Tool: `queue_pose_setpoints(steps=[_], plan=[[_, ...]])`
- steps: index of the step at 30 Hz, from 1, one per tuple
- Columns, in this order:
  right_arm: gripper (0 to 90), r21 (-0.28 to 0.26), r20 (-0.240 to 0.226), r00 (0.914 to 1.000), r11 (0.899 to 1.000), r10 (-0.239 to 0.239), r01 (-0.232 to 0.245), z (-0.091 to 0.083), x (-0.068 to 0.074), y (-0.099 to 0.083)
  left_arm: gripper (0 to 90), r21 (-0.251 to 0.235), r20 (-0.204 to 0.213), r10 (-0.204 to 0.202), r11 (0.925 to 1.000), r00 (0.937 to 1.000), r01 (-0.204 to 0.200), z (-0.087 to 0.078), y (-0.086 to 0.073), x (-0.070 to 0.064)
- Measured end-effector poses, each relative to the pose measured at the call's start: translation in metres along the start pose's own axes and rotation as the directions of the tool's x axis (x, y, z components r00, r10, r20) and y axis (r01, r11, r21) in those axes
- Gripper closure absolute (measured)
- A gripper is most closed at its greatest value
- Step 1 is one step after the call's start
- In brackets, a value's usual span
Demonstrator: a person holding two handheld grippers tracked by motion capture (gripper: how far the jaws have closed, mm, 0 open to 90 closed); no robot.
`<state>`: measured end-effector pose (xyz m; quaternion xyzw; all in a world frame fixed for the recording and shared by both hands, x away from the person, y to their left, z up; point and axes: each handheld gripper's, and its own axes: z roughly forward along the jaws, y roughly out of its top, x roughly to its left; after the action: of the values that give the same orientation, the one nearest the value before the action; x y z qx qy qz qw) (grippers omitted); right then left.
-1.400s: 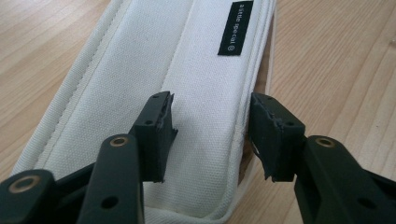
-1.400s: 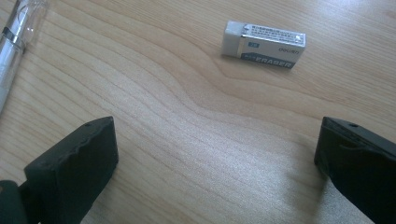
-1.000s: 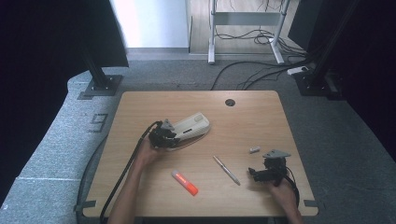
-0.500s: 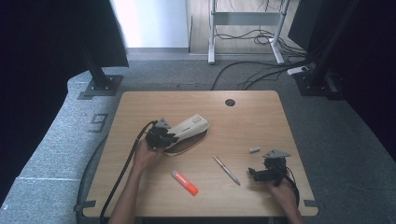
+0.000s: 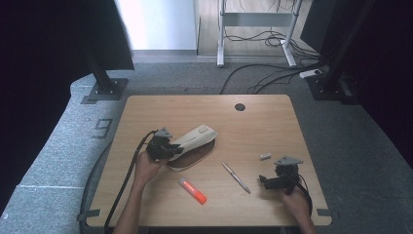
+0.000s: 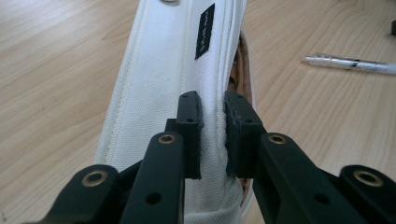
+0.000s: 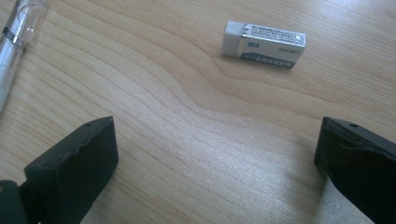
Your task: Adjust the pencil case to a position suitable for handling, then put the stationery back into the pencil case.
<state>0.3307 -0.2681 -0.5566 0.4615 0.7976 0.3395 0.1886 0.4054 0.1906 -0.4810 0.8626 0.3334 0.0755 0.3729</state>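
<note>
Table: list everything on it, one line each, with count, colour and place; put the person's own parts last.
Table: one, light wood, centre of the high view.
Pencil case: one, white with a brown inside, left of centre, edge pinched by the left hand-held gripper.
Highlighter: one, orange, near edge, below the pencil case.
Pen: one, silver, right of the highlighter.
Eraser: one, white in a grey sleeve, right of the pen.
Hole: one, dark, far edge of the table.
Left hand-held gripper: one, black, shut on the case's edge.
Right hand-held gripper: one, black, open, near the table's right edge, facing the eraser.
Hands: two, one behind each gripper.
</note>
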Motion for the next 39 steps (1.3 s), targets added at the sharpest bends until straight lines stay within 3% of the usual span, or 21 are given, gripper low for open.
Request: queue_pose_setpoints(steps=[20, 29, 39], plan=[[0.0, 0.0, 0.0, 1.0, 1.0, -0.001, 0.001, 0.0, 0.0, 0.0, 77.6, -0.025, 0.05, -0.028, 0.9993, 0.9983, 0.029, -0.018, -0.016, -0.009], [0.0, 0.0, 0.0, 1.0, 1.0, -0.001, 0.001, 0.0, 0.0, 0.0, 77.8, -0.042, 0.076, -0.061, 0.9971, 0.9953, 0.064, -0.026, -0.02, -0.011], [0.0, 0.0, -0.014, 0.9998, 1.0, -0.015, 0.015, -0.001, -0.001, -0.001, 77.8, -0.052, 0.085, -0.06, 0.9965, 0.9945, 0.065, -0.028, -0.022, -0.01]])
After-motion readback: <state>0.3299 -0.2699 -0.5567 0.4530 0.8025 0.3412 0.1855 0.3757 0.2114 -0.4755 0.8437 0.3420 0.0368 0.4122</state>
